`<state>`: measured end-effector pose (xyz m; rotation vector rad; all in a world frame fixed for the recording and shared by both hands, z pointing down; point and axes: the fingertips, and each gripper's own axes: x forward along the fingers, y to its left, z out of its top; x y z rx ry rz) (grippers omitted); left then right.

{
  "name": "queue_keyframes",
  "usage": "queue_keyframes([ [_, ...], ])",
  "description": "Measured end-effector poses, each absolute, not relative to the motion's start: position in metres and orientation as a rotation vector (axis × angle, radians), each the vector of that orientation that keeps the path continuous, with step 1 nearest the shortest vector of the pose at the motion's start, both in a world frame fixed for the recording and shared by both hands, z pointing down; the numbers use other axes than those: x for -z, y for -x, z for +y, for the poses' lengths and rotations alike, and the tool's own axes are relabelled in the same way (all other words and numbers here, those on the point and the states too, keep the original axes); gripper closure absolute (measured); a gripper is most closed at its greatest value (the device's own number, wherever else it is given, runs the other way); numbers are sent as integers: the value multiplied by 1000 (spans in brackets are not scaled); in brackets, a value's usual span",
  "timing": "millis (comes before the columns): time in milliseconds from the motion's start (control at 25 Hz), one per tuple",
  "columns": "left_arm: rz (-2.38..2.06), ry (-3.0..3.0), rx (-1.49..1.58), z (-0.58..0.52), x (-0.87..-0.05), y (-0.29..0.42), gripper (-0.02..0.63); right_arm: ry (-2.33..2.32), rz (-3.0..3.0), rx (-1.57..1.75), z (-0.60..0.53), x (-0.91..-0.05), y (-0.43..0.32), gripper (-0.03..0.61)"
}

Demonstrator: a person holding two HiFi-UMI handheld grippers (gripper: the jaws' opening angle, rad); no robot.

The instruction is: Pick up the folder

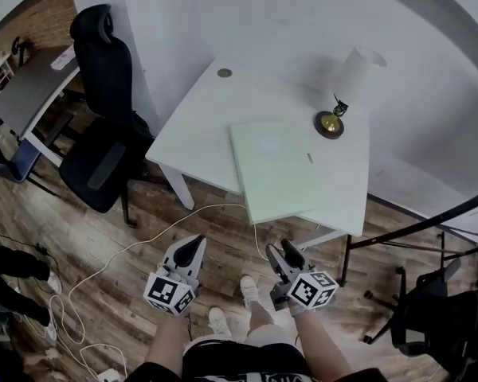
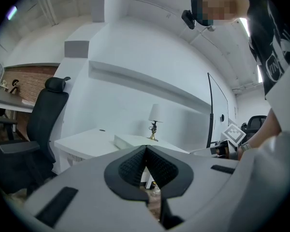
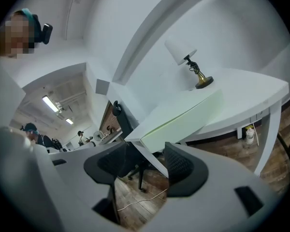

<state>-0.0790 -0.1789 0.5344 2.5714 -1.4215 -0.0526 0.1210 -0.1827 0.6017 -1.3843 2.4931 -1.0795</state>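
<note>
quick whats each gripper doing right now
Left gripper: closed, empty.
Right gripper: open, nothing between its jaws; folder not yet reached.

The head view looks steeply down, with the desk (image 1: 191, 134) at 12 o'clock. Both gripper views sit low before the desk, facing it; all three share the lamp (image 1: 357, 72) and folder (image 1: 275, 169).

White desk (image 1: 199, 126), black office chair (image 1: 103, 78), wood floor (image 1: 103, 245)
</note>
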Motion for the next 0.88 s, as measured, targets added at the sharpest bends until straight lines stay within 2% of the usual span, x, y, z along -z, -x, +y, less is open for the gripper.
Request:
queue_keyframes([
  [560, -1479, -2494, 3, -216, -560, 74, 600, 1196, 2147, 1417, -238, -630, -112, 262],
  [880, -1488, -2460, -24, -224, -579, 77, 600, 949, 2070, 1415, -270, -613, -89, 218],
])
